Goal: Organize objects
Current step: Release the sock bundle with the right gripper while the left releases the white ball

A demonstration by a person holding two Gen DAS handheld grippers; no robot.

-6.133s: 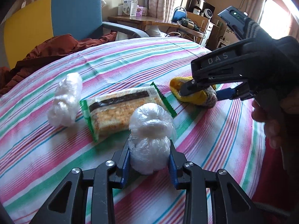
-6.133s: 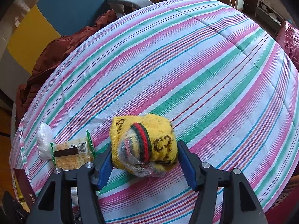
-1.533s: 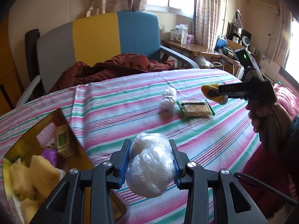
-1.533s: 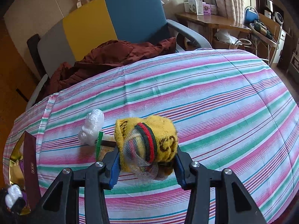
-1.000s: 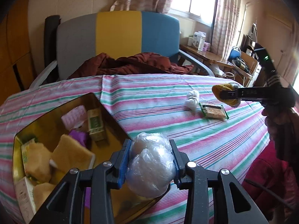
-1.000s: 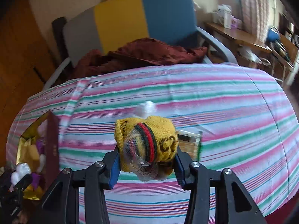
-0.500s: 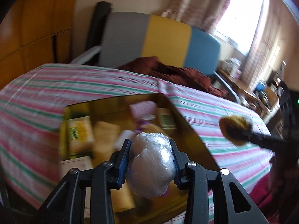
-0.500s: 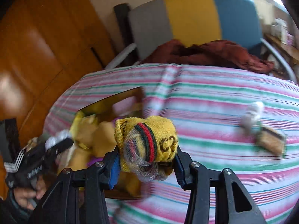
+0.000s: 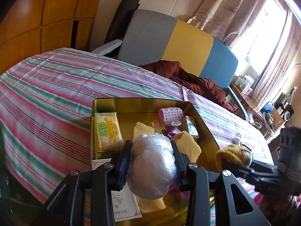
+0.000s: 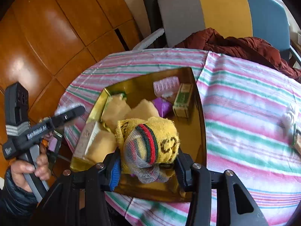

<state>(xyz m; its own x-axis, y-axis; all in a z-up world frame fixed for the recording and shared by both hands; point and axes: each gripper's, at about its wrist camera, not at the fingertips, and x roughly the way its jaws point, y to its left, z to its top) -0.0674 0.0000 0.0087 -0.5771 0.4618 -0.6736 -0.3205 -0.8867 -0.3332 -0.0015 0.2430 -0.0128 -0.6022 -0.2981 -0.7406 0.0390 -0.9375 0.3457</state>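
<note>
My left gripper (image 9: 151, 166) is shut on a clear plastic-wrapped bundle (image 9: 152, 163), held above the open gold box (image 9: 143, 101) on the striped bed. My right gripper (image 10: 147, 166) is shut on a yellow rolled sock (image 10: 150, 141) with a red and green band, hanging over the same gold box (image 10: 202, 124). In the left wrist view the right gripper (image 9: 234, 159) with the sock (image 9: 232, 155) shows at the box's right side. In the right wrist view the left gripper (image 10: 79, 111) shows at the box's left edge, held by a hand (image 10: 28, 169).
The box holds a pink curler (image 9: 170, 115), yellow cloths (image 9: 188, 146), a snack pack (image 9: 108, 131), a small green carton (image 10: 183, 99) and a purple item. Another wrapped bundle (image 10: 289, 115) and a snack pack lie on the striped cover. An armchair (image 9: 169, 37) with a brown garment stands behind the bed.
Both grippers swung left across the bed with their loads. The gold box, at the edge of view before, now lies directly under both of them.
</note>
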